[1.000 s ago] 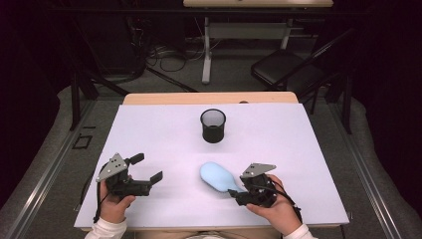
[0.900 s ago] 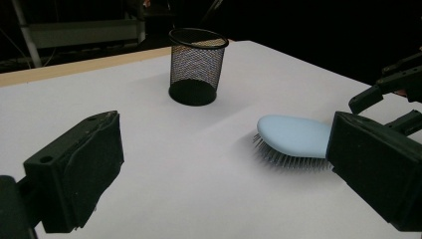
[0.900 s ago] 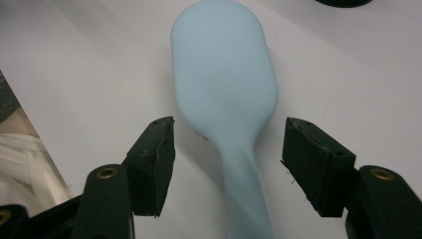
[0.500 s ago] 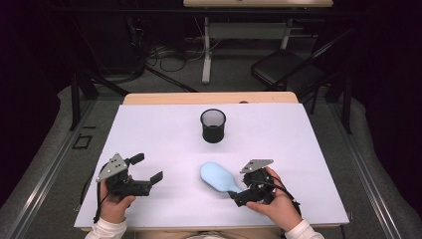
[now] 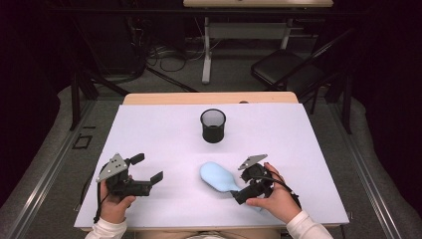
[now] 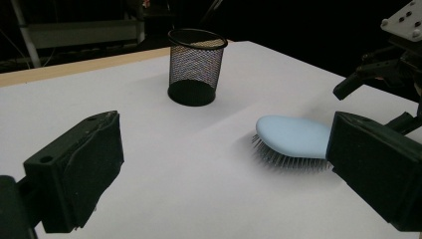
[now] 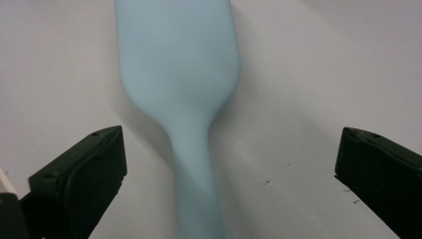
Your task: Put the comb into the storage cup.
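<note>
Right gripper (image 5: 238, 190) has just opened its jaws wide; the hairbrush (image 5: 217, 176) handle lies between them untouched, long axis pointing straight ahead. Left gripper (image 5: 147, 169), also wide and empty, is farther away.

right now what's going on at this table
A person holds a gripper in each hand. The right gripper sits at the handle of a light blue hairbrush lying bristles down; its jaws have just been opening and stand wide either side of the handle. The left gripper waits open. A black mesh cup stands beyond.
</note>
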Tool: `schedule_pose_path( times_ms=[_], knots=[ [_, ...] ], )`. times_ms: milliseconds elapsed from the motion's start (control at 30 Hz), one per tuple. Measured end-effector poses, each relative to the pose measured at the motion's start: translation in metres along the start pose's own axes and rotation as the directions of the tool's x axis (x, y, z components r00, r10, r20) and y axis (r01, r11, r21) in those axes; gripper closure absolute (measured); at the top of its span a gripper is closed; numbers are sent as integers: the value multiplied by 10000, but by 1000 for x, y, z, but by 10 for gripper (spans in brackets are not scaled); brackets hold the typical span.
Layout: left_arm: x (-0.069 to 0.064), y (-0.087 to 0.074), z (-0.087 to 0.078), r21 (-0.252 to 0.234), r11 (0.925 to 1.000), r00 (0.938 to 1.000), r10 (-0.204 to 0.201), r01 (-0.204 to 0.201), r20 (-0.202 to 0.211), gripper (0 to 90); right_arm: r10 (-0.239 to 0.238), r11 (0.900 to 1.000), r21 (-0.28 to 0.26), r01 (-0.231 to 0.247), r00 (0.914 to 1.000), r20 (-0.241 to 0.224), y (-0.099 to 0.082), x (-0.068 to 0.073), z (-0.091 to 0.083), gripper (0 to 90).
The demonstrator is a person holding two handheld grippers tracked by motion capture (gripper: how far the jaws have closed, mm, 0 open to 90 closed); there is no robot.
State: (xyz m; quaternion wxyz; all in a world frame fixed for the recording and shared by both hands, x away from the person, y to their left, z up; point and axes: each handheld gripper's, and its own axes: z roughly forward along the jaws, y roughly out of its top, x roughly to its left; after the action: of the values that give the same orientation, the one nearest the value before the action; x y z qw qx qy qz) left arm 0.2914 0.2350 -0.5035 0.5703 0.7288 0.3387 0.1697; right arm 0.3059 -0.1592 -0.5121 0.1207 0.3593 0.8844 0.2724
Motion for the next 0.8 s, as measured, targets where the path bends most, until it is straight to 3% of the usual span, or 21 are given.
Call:
schedule_pose_path(
  times_ms=[400,800],
  knots=[
    [0,0,0,17,10000,10000,-5,5,34,17,-290,9976,636,281,9995,130,3,-7,8,0],
    [1,0,1,40,10000,10000,9,-9,87,17,-659,9898,1265,660,9978,-48,4,-5,23,2]
  ],
)
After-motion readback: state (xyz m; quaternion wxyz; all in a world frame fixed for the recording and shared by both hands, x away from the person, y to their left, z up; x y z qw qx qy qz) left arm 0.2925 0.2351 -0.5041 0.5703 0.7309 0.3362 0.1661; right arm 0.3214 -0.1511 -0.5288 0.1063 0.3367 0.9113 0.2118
